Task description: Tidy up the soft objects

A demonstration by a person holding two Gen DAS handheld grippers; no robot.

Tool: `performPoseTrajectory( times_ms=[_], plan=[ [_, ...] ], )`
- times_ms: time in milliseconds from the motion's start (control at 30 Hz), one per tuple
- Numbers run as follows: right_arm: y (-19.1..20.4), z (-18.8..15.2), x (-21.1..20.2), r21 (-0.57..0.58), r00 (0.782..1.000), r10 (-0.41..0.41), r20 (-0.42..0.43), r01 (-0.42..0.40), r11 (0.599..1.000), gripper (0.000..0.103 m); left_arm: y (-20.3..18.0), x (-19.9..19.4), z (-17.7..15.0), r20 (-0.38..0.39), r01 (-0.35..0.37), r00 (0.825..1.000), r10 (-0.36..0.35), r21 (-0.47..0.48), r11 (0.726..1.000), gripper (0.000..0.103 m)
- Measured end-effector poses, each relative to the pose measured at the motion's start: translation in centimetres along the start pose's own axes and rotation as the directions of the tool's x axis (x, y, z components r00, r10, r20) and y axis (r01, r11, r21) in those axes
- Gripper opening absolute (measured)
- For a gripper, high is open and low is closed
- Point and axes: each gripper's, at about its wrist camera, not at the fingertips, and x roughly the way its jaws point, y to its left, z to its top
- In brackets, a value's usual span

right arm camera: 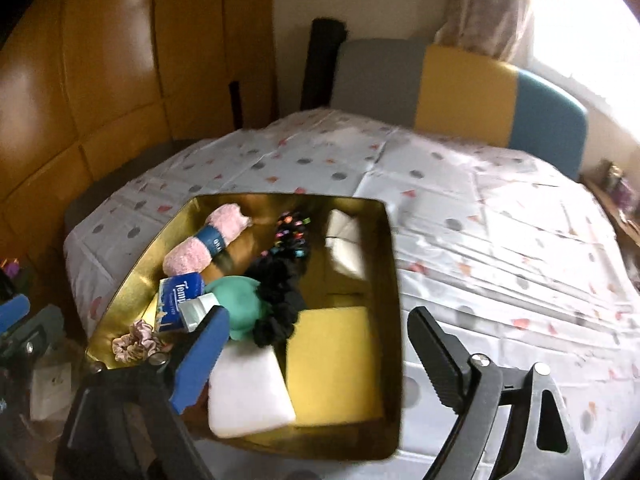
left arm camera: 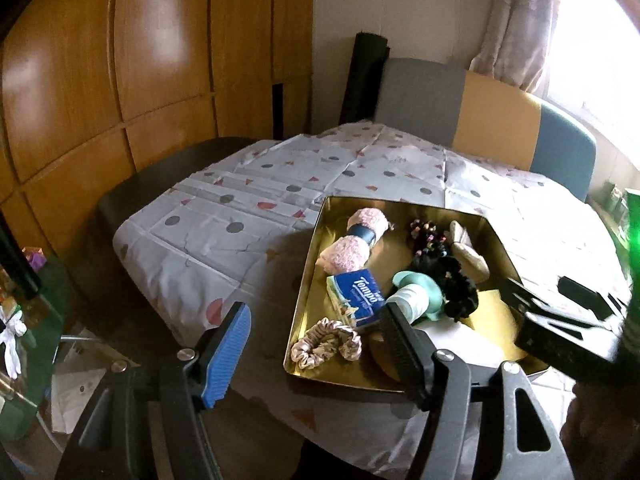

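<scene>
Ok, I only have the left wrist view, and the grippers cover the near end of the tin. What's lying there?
Observer: A yellow sponge lies flat in the near right corner of the gold tin.
Operator: Anything next to it?
Observer: A white sponge, close beside it on the left.
Operator: Is the right gripper holding either one?
Observer: No. The right gripper is wide open and its pads press on nothing.
</scene>
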Motion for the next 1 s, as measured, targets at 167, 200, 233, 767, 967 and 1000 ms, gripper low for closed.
performPoseTrajectory(
  times_ms=[167, 200, 233, 767, 967, 1000],
  plan=[
    [-0.2, -0.9, -1.9, -0.011, 0.999, -0.025, 0.032, 0.026, 1.0, 0.095, -0.7, -0.9, 0.0, 0.024, 0.001, 1.0, -0.002, 0.012, 1.0, 0.068],
    [-0.1, -1.0, -2.2, -0.01, 0.999, -0.028, 0.036, 0.028, 1.0, 0.095, -0.7, -1.0, 0.0, 0.027, 0.002, 1.0, -0.003, 0.013, 1.0, 0.068],
    [0.0, -1.2, -2.4, -0.009, 0.999, -0.026, 0.041, 0.027, 1.0, 0.095, -0.8, -1.1, 0.0, 0.029, 0.005, 1.0, -0.006, 0.015, 1.0, 0.068],
    [0.3, -2.0, -3.1, -0.011, 0.998, -0.033, 0.052, 0.034, 0.999, 0.095, -0.7, -1.8, -0.2, 0.044, -0.003, 0.999, 0.002, 0.009, 1.0, 0.068],
    [0.3, -2.0, -3.3, -0.007, 0.998, -0.027, 0.055, 0.028, 1.0, 0.095, -0.7, -1.8, -0.2, 0.04, -0.006, 0.999, 0.006, 0.011, 1.0, 0.068],
    [0.3, -2.0, -3.3, -0.007, 0.998, -0.027, 0.054, 0.027, 1.0, 0.095, -0.7, -1.8, -0.2, 0.04, -0.006, 0.999, 0.006, 0.012, 1.0, 0.068]
  ],
)
